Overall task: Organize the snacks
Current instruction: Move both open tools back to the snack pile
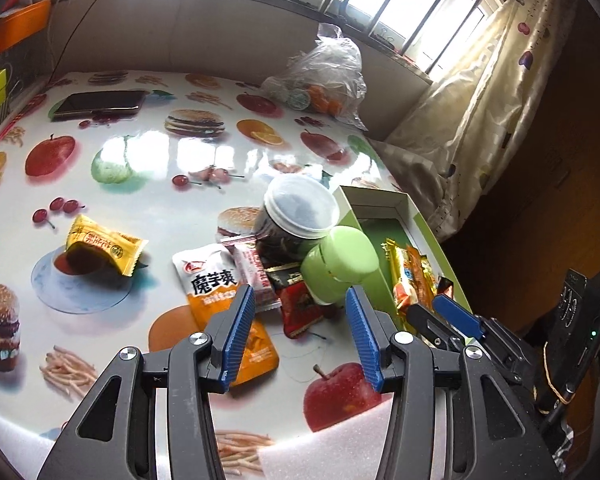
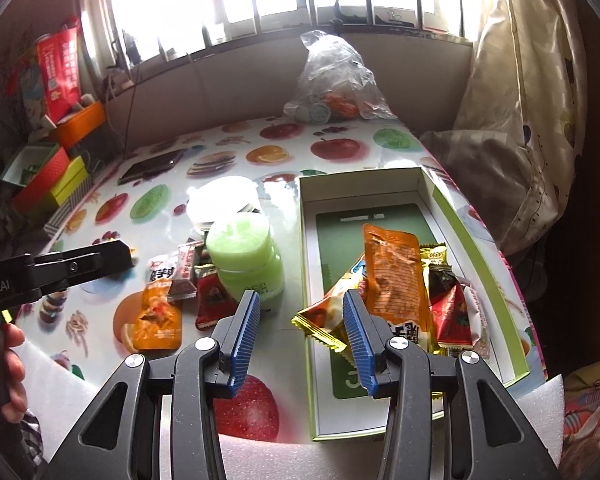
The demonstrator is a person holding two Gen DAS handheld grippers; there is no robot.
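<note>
My left gripper point(image 1: 300, 300) is open and empty above a loose pile on the table: a white-and-orange pouch point(image 1: 216, 292), a pink bar point(image 1: 252, 276), a dark packet point(image 1: 285, 272) and a red packet point(image 1: 300, 314). A yellow packet point(image 1: 104, 250) lies apart to the left. My right gripper point(image 2: 300, 312) is open and empty, over the left wall of the green-rimmed box point(image 2: 306, 240). Inside the box lie an orange pouch point(image 2: 392, 264), a yellow-edged packet point(image 2: 324, 314) and a red packet point(image 2: 454, 312). In the left wrist view the right gripper point(image 1: 440, 316) is beside the box point(image 1: 380, 200).
A green jar point(image 2: 244, 256) and a dark jar with a white lid point(image 1: 300, 216) stand between pile and box. A clear bag of fruit point(image 2: 332, 84) sits at the back, a dark phone point(image 1: 100, 104) far left, coloured boxes point(image 2: 48, 176) beyond. A hand point(image 2: 12, 360) holds the left gripper point(image 2: 116, 256).
</note>
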